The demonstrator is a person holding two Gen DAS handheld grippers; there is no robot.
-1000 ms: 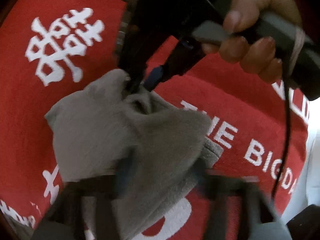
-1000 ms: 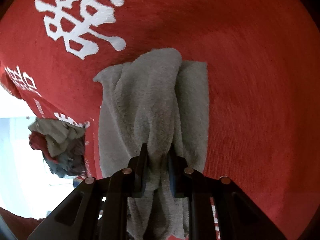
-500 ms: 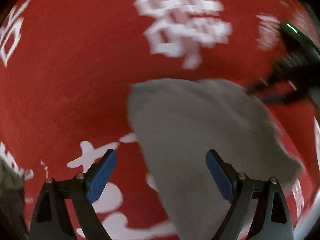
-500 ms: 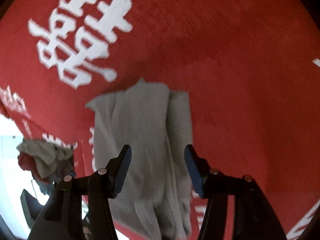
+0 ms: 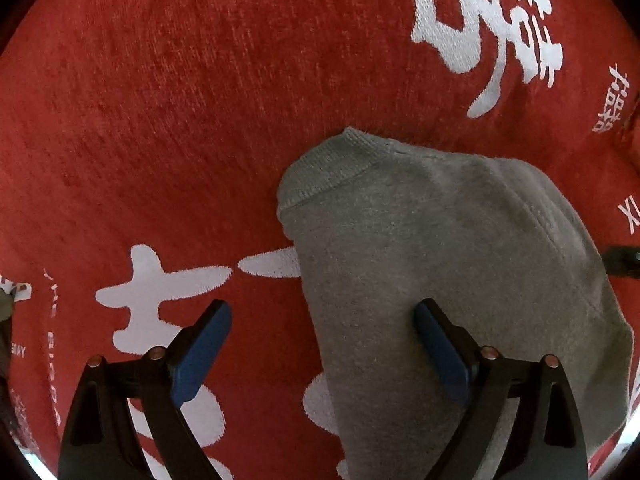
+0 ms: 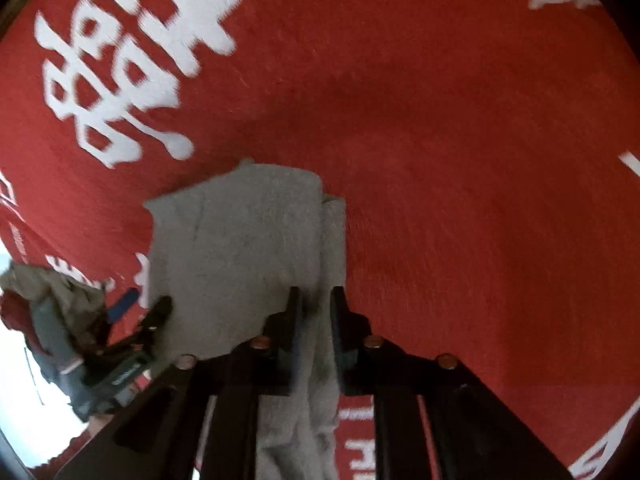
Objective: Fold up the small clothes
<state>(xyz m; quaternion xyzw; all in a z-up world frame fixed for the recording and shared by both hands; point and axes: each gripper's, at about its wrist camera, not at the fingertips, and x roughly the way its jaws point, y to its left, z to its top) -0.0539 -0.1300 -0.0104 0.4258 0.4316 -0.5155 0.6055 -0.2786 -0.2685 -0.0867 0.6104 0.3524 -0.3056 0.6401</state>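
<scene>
A small grey garment (image 5: 440, 264) lies folded on a red cloth with white characters (image 5: 180, 120). My left gripper (image 5: 322, 344) is open and empty, its blue pads either side of the garment's near left edge. In the right wrist view the grey garment (image 6: 248, 248) lies ahead, and my right gripper (image 6: 316, 304) is nearly shut, pinching the garment's right-hand fold between its fingers. The left gripper also shows in the right wrist view (image 6: 140, 312) at the garment's left side.
A heap of grey, red and blue clothes (image 6: 44, 304) lies at the left edge of the red cloth, near a white floor area. White printed characters (image 6: 132, 60) mark the cloth beyond the garment.
One second ago both grippers held the garment, then both opened and it lay flat. Now the right gripper has closed again on its right fold. The left stays open, a little closer.
</scene>
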